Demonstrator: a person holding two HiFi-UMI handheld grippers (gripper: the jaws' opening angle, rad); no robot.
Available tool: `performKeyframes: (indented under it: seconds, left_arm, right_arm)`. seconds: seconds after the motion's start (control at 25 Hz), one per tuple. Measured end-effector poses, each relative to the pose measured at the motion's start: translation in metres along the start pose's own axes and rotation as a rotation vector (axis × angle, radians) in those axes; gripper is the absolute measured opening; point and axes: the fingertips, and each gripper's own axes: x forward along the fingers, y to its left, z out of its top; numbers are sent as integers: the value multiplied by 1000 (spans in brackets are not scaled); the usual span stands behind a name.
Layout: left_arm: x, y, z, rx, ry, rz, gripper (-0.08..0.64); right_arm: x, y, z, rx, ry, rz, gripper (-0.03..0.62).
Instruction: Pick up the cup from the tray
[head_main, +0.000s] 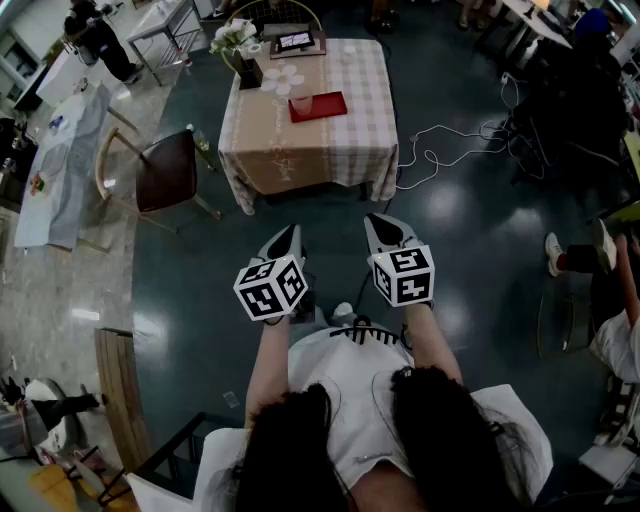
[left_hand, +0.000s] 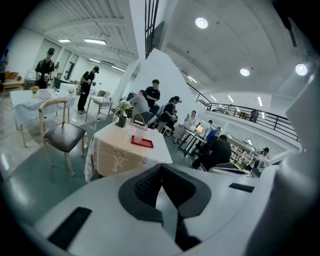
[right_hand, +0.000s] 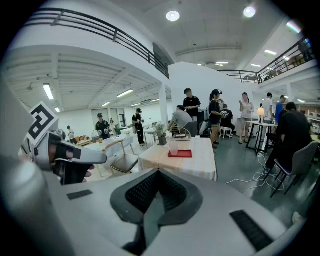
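Observation:
A pale translucent cup stands on a red tray on the checked-cloth table, far ahead of me. Both grippers hang over the dark floor, well short of the table. My left gripper and right gripper point toward it, side by side, with jaws together and nothing between them. In the left gripper view the cup and tray lie beyond the left gripper. The right gripper view shows the cup and tray straight past the right gripper.
On the table stand a flower vase, a small screen and a white flower-shaped mat. A wooden chair is left of the table. White cable trails on the floor at right. People sit and stand around the room.

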Motion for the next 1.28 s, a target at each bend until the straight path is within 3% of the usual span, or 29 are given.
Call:
performKeyframes:
  seconds: [0.4, 0.76, 0.8, 0.96, 1.28]
  left_arm:
    - [-3, -5, -2, 6, 0, 1, 6]
    - [-5, -4, 1, -5, -17, 12, 6]
    - [-5, -2, 1, -7, -18, 15, 6]
    - [0, 7, 4, -22, -19, 29, 6]
    - [37, 20, 30, -34, -22, 13, 6]
  right_arm:
    - [-5, -1, -2, -5, 6, -1, 9]
    - [-2, 3, 4, 36, -37, 79, 22]
    - [-1, 3, 6, 40, -46, 77, 42]
    - [5, 1, 15, 33, -97, 75, 287]
    - [37, -6, 41, 26, -122, 98, 336]
